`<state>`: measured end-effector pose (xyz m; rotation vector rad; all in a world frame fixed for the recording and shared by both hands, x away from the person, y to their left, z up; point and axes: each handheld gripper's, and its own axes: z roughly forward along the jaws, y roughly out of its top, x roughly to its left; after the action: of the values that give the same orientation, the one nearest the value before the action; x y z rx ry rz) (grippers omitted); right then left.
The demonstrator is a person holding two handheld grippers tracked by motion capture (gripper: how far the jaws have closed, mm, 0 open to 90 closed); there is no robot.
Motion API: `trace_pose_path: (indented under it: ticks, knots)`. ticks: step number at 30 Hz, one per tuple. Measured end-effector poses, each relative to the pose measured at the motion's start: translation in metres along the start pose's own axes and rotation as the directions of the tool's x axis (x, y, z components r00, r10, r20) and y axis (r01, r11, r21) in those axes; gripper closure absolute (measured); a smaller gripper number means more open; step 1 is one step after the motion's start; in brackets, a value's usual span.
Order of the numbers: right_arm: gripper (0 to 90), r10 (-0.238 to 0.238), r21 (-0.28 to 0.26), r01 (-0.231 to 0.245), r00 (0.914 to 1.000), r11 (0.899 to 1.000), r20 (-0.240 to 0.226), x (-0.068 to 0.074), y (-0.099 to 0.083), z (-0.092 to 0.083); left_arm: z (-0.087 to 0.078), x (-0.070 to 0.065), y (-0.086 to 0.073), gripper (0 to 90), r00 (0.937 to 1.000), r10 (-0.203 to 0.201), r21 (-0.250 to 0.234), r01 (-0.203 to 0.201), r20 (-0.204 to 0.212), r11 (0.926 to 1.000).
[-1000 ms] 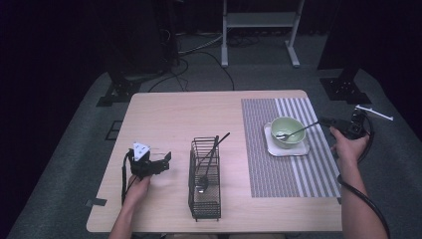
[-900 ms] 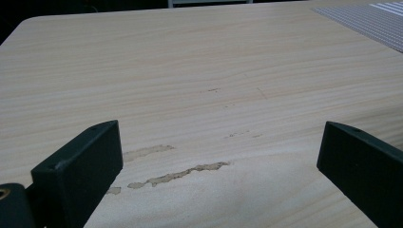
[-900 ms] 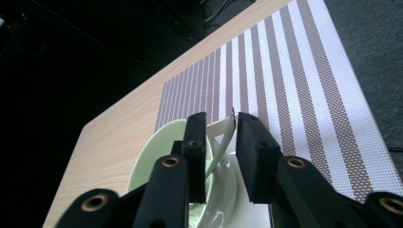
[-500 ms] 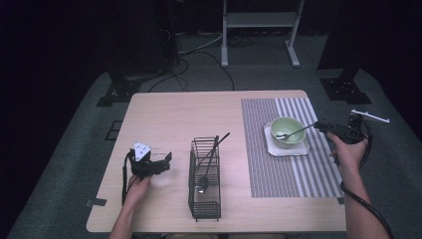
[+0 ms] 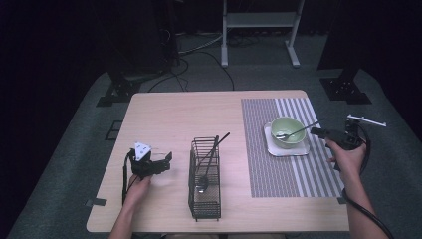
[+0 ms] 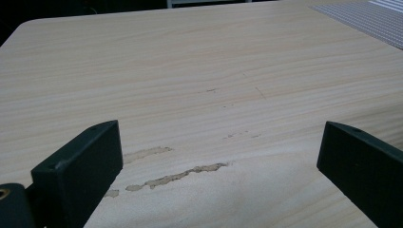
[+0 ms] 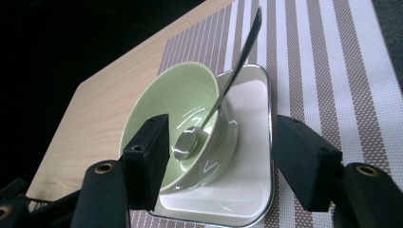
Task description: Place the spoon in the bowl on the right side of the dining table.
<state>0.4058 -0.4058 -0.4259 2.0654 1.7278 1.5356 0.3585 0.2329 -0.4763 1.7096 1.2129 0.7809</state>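
A metal spoon (image 5: 293,132) (image 7: 216,111) rests in the pale green bowl (image 5: 286,130) (image 7: 166,102), with its handle leaning over the rim toward my right gripper (image 5: 320,132) (image 7: 221,142). The bowl stands on a white square plate (image 5: 303,148) (image 7: 247,190). My right gripper's jaws have just been opening. They stand apart just short of the handle's end, and nothing is pressed between them. My left gripper (image 5: 165,161) (image 6: 214,142) lies open on bare tabletop at the left, holding nothing.
A striped placemat (image 5: 268,169) (image 7: 332,61) covers the right part of the wooden table (image 5: 184,119) (image 6: 190,71). A black wire basket (image 5: 205,199) stands near the front middle and holds a ladle and a black-handled utensil. Each gripper trails a cable.
The right gripper's jaws have spread off the spoon's handle, and the hand has eased back a little. The spoon stays in the bowl. The left hand has not moved.
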Motion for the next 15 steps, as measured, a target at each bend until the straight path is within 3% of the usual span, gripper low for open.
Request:
trace_pose_path:
  ticks: [2, 15]
  knots:
    - [36.8, -0.011, 0.028, 0.011, 0.9999, 1.000, 0.010, 0.000, -0.003, 0.003, 0.000, 0.000, 0.000, 0.3, 1.0000, -0.002, -0.001, 0.002, 0.000, 1.0000]
    - [36.5, -0.035, 0.054, 0.036, 0.9992, 0.998, -0.018, 0.004, -0.017, 0.004, 0.000, -0.001, 0.000, 0.4, 1.0000, 0.004, 0.002, -0.004, -0.002, 1.0000]
